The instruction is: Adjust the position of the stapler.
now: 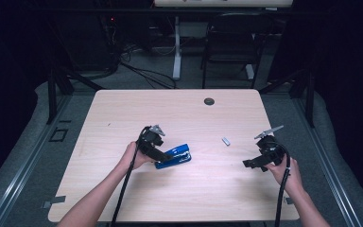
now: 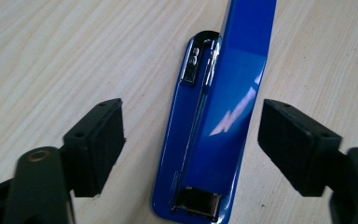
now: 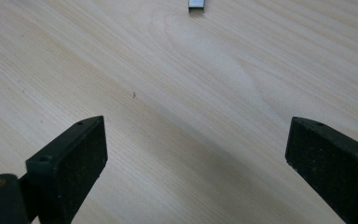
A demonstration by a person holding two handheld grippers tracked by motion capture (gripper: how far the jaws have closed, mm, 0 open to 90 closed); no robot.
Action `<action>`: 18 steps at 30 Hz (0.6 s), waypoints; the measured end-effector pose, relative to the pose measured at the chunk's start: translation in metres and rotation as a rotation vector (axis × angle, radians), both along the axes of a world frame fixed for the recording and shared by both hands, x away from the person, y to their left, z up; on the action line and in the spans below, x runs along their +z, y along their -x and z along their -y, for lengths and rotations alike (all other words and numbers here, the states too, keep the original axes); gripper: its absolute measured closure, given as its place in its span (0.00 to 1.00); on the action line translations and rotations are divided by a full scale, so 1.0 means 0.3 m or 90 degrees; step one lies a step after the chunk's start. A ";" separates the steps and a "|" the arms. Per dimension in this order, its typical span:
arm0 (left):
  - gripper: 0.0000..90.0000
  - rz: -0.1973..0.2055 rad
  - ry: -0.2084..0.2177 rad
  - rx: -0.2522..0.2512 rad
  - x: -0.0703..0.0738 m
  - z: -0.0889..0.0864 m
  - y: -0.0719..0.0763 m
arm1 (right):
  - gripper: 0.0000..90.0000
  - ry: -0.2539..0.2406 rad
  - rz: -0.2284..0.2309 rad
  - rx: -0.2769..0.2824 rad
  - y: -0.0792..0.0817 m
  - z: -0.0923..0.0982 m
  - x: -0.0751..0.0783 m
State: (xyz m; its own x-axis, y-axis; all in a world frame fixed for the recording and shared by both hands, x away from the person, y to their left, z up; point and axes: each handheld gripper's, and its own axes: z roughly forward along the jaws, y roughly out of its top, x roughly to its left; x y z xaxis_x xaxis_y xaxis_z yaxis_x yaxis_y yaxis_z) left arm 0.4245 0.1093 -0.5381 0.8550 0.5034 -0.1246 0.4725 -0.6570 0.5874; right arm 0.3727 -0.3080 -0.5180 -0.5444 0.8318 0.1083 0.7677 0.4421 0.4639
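Am straddling blue stapler (image 2: 214, 126) with left tool (image 2: 191, 140), jaws partway open, not gripping; its long axis running straight ahead on table (image 1: 123, 113). Right tool (image 3: 196, 154) gaping, empty, well apart.

Lighting even on the work surface, dark surroundings; image quality fair.

The pale wood-grain table (image 1: 179, 111) is lit from overhead while the room beyond falls near black. Soft shadows lie under both hands. The glossy blue plastic stapler (image 2: 223, 116) carries a sharp white glare streak. The high view is soft, possibly from low resolution; the black jaw pads close to each lens look slightly unfocused.
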 end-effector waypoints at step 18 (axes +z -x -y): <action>0.63 0.003 -0.036 -0.059 -0.031 0.077 0.005 | 0.07 0.001 -0.002 0.002 -0.002 -0.003 -0.009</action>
State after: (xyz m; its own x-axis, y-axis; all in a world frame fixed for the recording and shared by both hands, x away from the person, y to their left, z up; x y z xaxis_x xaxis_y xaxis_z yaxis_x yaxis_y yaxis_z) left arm 0.4230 0.0864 -0.5474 0.8985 0.4289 -0.0933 0.4055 -0.7299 0.5503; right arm 0.3733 -0.3072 -0.5207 -0.5471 0.8300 0.1082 0.7673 0.4456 0.4612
